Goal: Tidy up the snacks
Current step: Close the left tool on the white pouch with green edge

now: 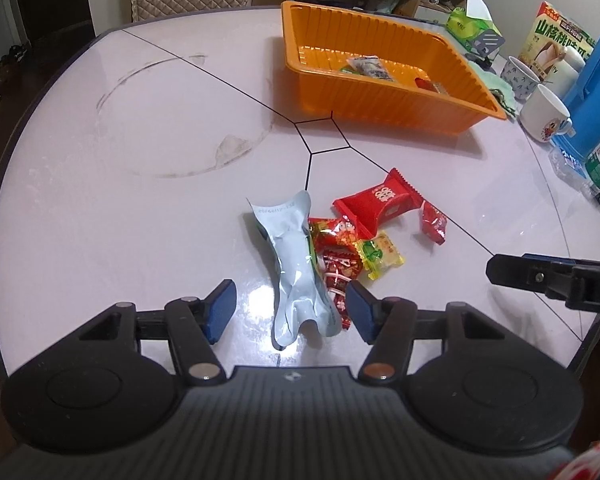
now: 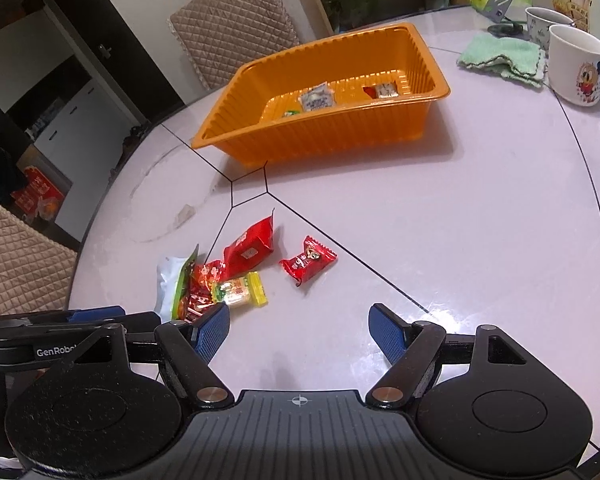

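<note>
Straddling the crinkled silver foil pouch (image 1: 300, 264) lengthwise with half-open left gripper (image 1: 291, 309), nothing pinched yet; right gripper (image 2: 299, 330) wide and empty, farther from pile.

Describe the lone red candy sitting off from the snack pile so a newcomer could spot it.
Start at the orange tray on the pale round table. Nearer the camera than the tray lies a loose pile of wrappers: a silver pouch, a bigger red packet and a yellow-green candy. The target is the small red twist-ended candy, the only snack lying apart, touching nothing.
</note>
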A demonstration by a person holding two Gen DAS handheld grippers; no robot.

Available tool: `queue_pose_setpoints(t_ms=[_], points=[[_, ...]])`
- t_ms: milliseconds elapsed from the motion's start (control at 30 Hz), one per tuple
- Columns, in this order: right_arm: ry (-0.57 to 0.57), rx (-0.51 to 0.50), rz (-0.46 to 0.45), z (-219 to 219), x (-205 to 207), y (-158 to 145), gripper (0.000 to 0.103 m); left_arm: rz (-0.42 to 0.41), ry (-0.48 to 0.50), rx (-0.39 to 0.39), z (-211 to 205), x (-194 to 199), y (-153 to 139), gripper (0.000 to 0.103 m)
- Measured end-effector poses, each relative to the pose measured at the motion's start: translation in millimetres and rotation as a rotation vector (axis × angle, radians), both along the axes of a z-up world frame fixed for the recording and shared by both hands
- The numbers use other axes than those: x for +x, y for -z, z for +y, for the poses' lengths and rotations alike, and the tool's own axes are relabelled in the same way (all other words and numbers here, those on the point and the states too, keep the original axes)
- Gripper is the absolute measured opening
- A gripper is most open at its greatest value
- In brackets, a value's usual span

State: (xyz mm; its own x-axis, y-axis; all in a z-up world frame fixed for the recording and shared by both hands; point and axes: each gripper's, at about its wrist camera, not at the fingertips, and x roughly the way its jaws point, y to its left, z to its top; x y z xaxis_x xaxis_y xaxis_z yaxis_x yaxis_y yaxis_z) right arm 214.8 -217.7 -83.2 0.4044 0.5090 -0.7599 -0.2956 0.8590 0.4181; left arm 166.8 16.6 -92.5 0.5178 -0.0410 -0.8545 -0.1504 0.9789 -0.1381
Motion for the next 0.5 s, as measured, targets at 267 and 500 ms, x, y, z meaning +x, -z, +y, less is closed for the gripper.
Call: queue_pose_setpoints(t_ms=[267,500], points=[[0.025,-0.003,0.019,1,6,6,0.076,0.003,0.003,0.003,2,15,8,0.053],[0.041,-0.008,0.032,-1,9,10,0.076,0.018,0.015,0.003,4,32,16,0.047]])
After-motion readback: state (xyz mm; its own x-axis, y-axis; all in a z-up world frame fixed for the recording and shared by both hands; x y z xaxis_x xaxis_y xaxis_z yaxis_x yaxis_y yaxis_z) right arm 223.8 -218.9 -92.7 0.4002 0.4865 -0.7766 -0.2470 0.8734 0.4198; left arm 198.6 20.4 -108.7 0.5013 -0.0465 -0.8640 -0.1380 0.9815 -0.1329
